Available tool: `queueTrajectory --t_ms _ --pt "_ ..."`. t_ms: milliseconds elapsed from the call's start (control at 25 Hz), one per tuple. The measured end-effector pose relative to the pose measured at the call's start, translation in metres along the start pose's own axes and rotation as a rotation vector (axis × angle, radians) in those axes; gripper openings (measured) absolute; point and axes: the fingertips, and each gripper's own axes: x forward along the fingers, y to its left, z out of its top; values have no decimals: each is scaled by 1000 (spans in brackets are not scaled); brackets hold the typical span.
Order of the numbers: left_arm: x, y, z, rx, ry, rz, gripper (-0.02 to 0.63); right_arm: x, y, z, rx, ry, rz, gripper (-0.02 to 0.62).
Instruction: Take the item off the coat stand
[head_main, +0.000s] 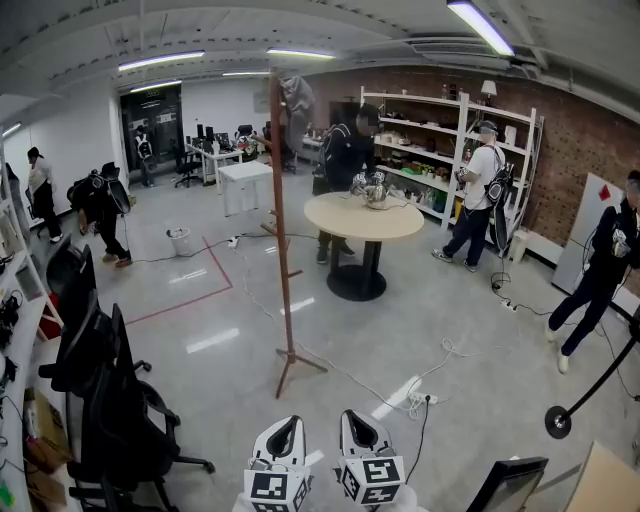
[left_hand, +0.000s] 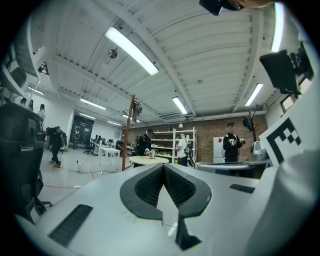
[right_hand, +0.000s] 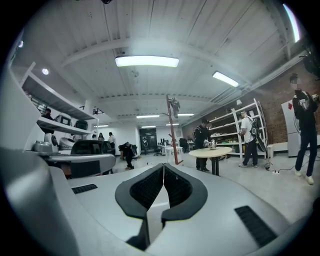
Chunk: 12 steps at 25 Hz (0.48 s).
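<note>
A tall red-brown coat stand (head_main: 281, 240) rises from the grey floor in the middle of the room. A grey item (head_main: 296, 98) hangs at its top. Both grippers are at the bottom edge of the head view, well short of the stand. My left gripper (head_main: 285, 432) and my right gripper (head_main: 358, 428) are side by side, both shut and empty. In the left gripper view the stand (left_hand: 131, 135) and the hanging item (left_hand: 136, 106) lie far off, left of the closed tips (left_hand: 163, 165). In the right gripper view the stand (right_hand: 172, 135) and item (right_hand: 174, 106) are just above the shut jaws (right_hand: 163, 165).
Black office chairs (head_main: 100, 385) line the left side. A round beige table (head_main: 364, 216) stands behind the coat stand with a person at it. A white cable and power strip (head_main: 418, 397) cross the floor. A black lamp base (head_main: 557, 421) is at right. Shelves (head_main: 440, 150) line the brick wall.
</note>
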Motion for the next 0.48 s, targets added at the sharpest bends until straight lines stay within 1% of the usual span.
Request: queueTrajectory --t_ms 240,480 --pt "35 26 6 20 -10 -18 0 39 1 6 -2 -16 -8 10" --pt "52 42 2 -2 5 -19 0 58 -1 -2 12 15 -16 11"
